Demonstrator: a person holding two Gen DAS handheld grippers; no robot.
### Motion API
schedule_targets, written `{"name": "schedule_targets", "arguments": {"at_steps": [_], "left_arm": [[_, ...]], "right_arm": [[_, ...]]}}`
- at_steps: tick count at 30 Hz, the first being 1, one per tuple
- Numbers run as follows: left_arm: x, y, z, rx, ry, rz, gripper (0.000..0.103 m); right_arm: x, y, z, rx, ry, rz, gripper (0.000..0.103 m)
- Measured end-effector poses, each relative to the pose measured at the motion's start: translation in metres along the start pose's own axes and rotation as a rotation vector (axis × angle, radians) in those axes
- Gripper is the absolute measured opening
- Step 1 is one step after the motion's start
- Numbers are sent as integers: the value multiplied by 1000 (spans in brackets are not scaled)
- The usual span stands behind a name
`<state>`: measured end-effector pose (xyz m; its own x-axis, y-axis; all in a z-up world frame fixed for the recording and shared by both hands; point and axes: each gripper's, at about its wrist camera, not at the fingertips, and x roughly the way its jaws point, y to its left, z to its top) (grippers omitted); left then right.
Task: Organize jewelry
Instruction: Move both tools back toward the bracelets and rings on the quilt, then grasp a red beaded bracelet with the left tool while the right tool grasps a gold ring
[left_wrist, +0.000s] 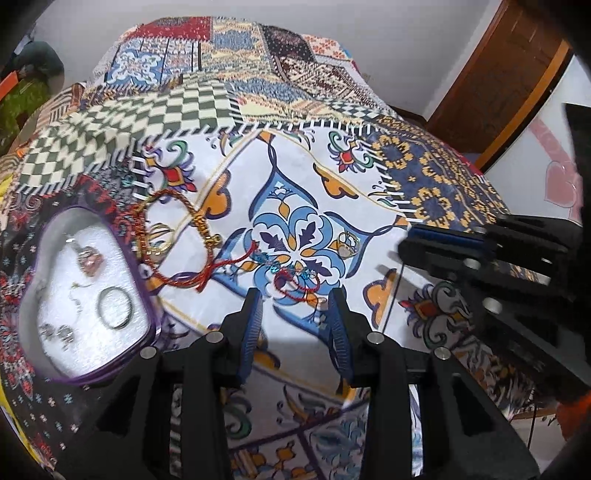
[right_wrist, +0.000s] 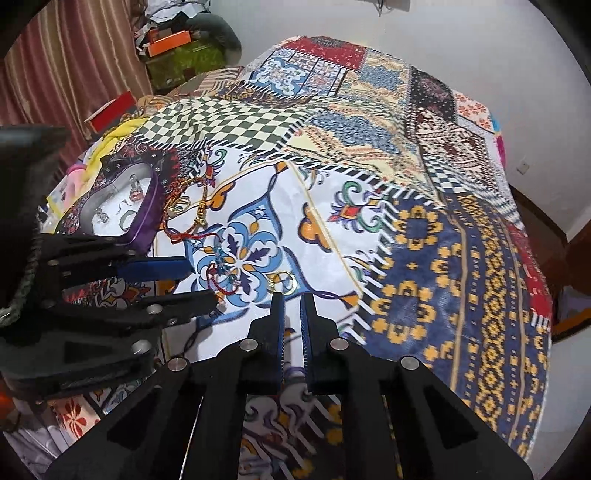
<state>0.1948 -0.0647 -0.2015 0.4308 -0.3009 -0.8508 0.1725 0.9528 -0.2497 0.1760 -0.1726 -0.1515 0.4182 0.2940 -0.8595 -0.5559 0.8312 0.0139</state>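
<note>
Patchwork bedding serves as the work surface, where a red thread bracelet (left_wrist: 295, 282) lies at lower centre, framed by the widely parted left gripper (left_wrist: 295, 306), seemingly for pickup. A purple-rimmed tray (left_wrist: 146, 295) at left already holds pieces, while the right gripper (right_wrist: 292, 301), jaws narrowly apart and empty, is aimed at a gold ring (right_wrist: 283, 282).

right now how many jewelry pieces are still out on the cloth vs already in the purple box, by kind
On the cloth:
gold rings: 1
red thread bracelet with blue beads: 1
red and gold cord bracelets: 2, possibly more, tangled

In the purple box:
silver ring: 1
pink stone piece: 1
small silver pieces: 2, blurred

Total: about 8
</note>
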Motion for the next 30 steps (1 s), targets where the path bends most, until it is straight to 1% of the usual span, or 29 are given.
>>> {"name": "schedule_targets", "arguments": {"at_steps": [3, 10, 11, 13, 14, 16, 18, 21, 22, 26, 28, 30], "left_arm": [[6, -3, 4, 7, -1, 4, 36], [17, -4, 15, 27, -17, 23, 35], [18, -4, 16, 29, -20, 28, 34], [18, -4, 16, 37, -25, 48, 24], [18, -3, 16, 39, -26, 58, 21], [18, 1, 16, 34, -27, 60, 13], [18, 8, 18, 12, -22, 49, 8], [18, 16, 21, -21, -15, 19, 8], [18, 15, 20, -18, -16, 18, 8], [15, 9, 17, 19, -22, 44, 7], [10, 7, 13, 39, -38, 71, 7], [4, 8, 8, 45, -49, 79, 7]], "right_arm": [[0, -1, -1, -15, 16, -29, 10], [0, -6, -4, -19, 33, -20, 20], [1, -5, -4, -22, 35, -16, 22], [2, -3, -3, -30, 34, -13, 27], [3, -2, -3, -35, 34, -12, 28], [5, 0, -3, -41, 37, -6, 29], [7, 2, -2, -43, 46, 1, 29], [10, 4, 0, -41, 55, 11, 29], [10, 5, 1, -40, 56, 15, 29], [14, 7, 6, -33, 61, 43, 29], [18, 9, 10, -34, 68, 55, 29], [23, 11, 12, -36, 79, 59, 29]]}}
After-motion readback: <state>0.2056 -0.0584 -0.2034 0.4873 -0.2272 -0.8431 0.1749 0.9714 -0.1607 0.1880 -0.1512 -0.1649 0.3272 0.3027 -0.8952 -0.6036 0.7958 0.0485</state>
